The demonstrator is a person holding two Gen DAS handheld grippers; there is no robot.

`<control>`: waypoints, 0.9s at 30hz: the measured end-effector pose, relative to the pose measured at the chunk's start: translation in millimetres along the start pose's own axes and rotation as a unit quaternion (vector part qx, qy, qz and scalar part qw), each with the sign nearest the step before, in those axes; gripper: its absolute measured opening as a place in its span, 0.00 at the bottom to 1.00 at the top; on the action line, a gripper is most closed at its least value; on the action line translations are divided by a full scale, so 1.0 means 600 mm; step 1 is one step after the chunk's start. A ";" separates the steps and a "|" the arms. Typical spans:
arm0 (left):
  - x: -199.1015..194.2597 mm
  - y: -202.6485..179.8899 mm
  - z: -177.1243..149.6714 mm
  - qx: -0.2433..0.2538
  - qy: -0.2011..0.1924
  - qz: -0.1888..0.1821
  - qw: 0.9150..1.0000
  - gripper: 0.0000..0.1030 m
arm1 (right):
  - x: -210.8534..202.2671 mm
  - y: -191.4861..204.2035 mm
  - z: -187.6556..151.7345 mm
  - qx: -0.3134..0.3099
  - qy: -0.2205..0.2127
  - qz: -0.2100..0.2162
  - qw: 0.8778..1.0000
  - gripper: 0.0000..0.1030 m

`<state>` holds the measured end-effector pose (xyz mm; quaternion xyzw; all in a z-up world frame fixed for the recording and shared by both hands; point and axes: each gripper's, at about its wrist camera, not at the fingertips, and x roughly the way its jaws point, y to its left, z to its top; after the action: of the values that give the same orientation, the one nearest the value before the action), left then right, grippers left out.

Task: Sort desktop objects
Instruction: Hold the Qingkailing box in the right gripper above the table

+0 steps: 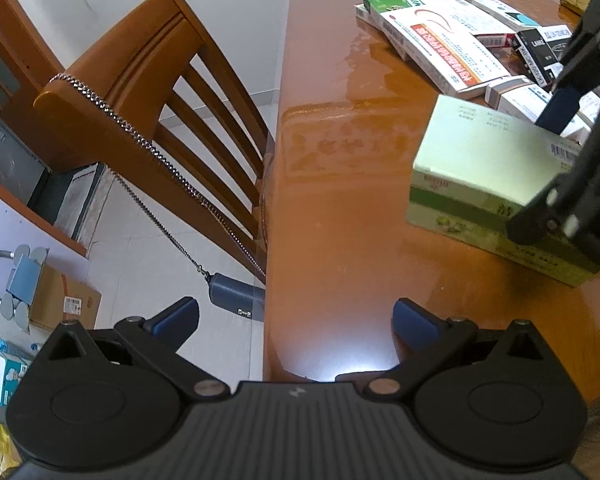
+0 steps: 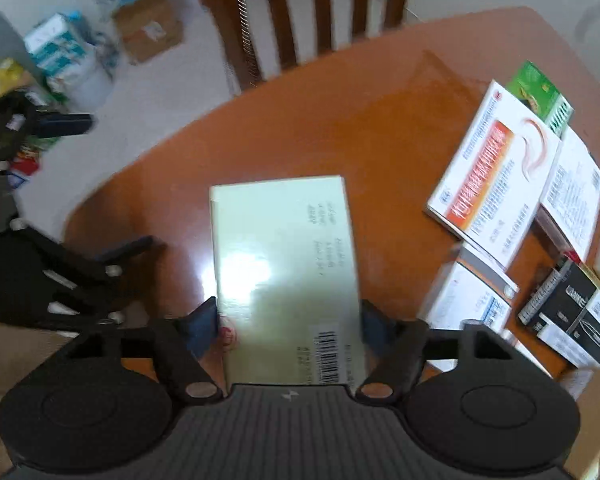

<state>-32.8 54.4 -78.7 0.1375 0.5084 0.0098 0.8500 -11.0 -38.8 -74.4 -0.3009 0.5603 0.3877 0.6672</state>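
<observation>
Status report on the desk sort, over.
Left gripper open, empty, over table edge. Right gripper straddling pale green box, grip unclear. Pile of boxes lies apart, to one side. Nothing in the way.

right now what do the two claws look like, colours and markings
Both match. The left claw has a black ribbed body with a small pale lightning-bolt mark, two round black housings, black linkage arms with silver pivot pins, and dark blue pads on the fingers. The right claw is the same build: grey-black ribbed body, bolt mark, blue pads. No cables, sleeves or hands show.
</observation>
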 end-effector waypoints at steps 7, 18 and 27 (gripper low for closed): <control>0.004 -0.003 0.003 -0.002 0.001 -0.001 1.000 1.00 | -0.003 -0.012 -0.004 0.161 0.017 -0.023 0.987 0.74; 0.012 -0.016 0.013 0.019 -0.007 -0.014 1.000 1.00 | -0.006 -0.020 -0.031 0.277 0.003 -0.022 0.961 0.75; 0.015 -0.026 0.015 0.040 -0.012 -0.025 0.999 1.00 | 0.013 -0.010 -0.031 0.238 0.014 -0.037 0.971 0.77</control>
<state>-22.6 39.1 -86.4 0.1586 0.5010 -0.0335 0.8501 -14.6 -56.1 -86.0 -0.1593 0.6343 0.2145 0.7255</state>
